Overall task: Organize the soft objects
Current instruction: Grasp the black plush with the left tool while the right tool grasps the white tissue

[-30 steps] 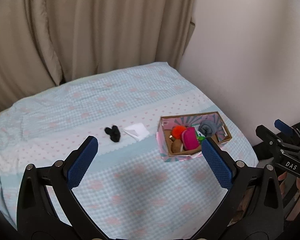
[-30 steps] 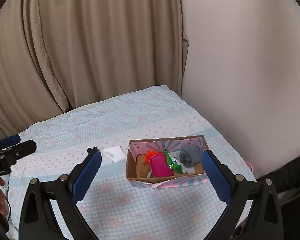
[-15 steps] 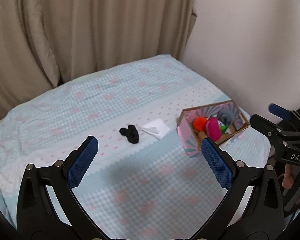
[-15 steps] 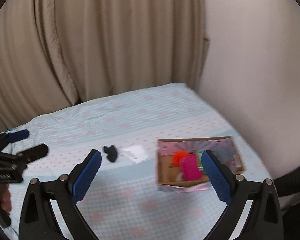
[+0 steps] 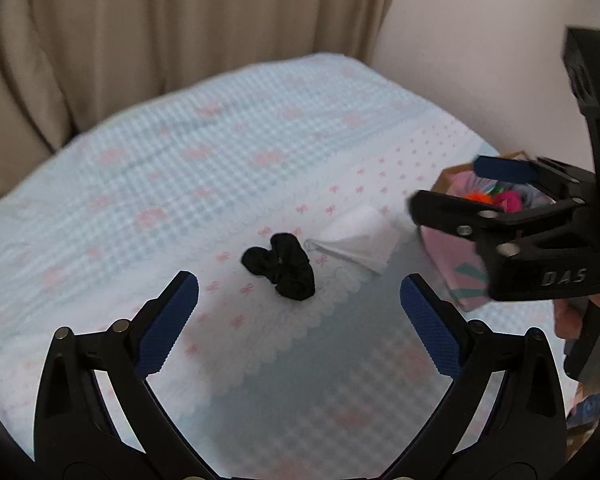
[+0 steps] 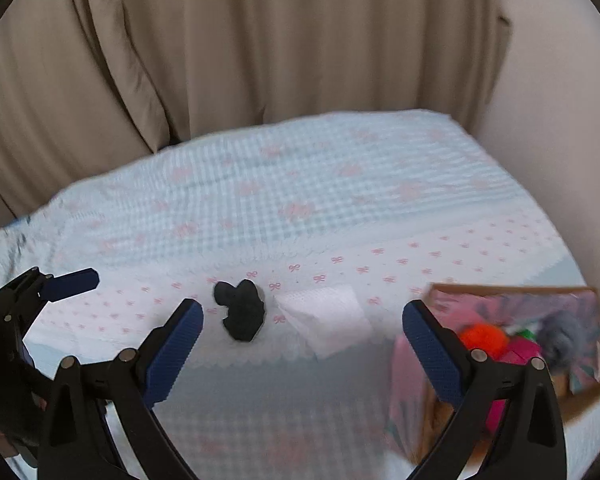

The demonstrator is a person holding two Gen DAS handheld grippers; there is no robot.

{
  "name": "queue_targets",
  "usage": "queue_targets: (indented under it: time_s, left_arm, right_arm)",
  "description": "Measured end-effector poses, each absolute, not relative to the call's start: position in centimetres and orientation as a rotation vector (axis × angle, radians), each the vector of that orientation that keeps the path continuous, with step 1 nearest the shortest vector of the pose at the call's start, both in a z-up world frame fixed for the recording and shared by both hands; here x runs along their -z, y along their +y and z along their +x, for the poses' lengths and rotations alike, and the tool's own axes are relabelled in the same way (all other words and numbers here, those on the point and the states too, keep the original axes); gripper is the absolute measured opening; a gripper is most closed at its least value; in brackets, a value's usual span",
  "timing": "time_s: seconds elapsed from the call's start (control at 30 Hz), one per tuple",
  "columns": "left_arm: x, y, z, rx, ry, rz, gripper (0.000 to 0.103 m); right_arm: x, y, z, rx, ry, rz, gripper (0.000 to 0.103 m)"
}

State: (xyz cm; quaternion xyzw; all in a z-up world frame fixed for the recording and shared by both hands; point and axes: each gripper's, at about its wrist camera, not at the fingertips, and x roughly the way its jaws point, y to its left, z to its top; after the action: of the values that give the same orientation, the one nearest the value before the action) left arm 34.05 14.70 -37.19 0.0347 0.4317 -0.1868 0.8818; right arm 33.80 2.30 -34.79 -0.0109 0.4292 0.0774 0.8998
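approach update: over the last second you swung both wrists off the cardboard box [image 6: 512, 344] toward the black scrunchie [image 5: 281, 265], now lying on the bedspread [image 5: 220, 152] beside the white cloth [image 5: 360, 236]. left gripper [image 5: 298, 320] and right gripper [image 6: 302, 344] both gape empty, so the scrunchie reads as your next pick.

Bedspread [image 5: 228, 168]: pale blue gingham with pink bows; white band with small pink bows and a scalloped edge.
Scrunchie [image 5: 282, 266]: black, plain.
Folded cloth [image 5: 358, 240]: white, plain.
Box [image 6: 512, 294]: brown cardboard rim; pink, lilac and teal stripes.
Box contents: orange pom-pom [image 6: 482, 338], magenta item [image 6: 518, 354], green item [image 6: 526, 335], grey fabric [image 6: 562, 340].
Curtain [image 6: 300, 48]: beige, plain.
Wall [image 5: 480, 52]: off-white.
Left gripper [image 5: 298, 320]: black frame, blue pads.
Right gripper [image 6: 302, 344]: black frame, blue pads.
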Motion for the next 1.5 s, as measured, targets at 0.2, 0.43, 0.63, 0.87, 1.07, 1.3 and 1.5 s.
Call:
queue_targets:
  time_s: [0.2, 0.43, 0.63, 0.87, 1.07, 1.3, 1.5]
  left_arm:
    - [44.7, 13.3, 38.2, 0.433, 0.946, 0.132, 0.094]
    - [49.1, 12.6, 40.7, 0.438, 0.975, 0.146, 0.082]
    - [50.1, 12.4, 41.8, 0.44, 0.983, 0.173, 0.073]
    - [50.0, 13.2, 43.3, 0.422, 0.974, 0.136, 0.041]
    - [49.5, 14.1, 43.4, 0.388, 0.983, 0.098, 0.024]
    - [47.5, 14.8, 41.9, 0.356, 0.986, 0.07, 0.023]
    - [41.9, 15.5, 39.2, 0.336, 0.959, 0.02, 0.023]
  right_arm:
    - [42.7, 2.8, 39.3, -0.188, 0.999, -0.032, 0.1]
    - [48.8, 2.3, 41.5, -0.187, 1.098, -0.051, 0.099]
    - [50.5, 1.8, 42.2, -0.179, 1.116, -0.021, 0.096]
    - [50.1, 1.5, 42.5, -0.136, 1.091, -0.059, 0.062]
    - [49.7, 1.2, 42.1, -0.105, 1.077, -0.089, 0.027]
    - [47.5, 0.9, 41.1, -0.099, 1.046, -0.046, 0.017]
    - [42.2, 1.3, 38.5, -0.121, 1.008, 0.007, 0.017]
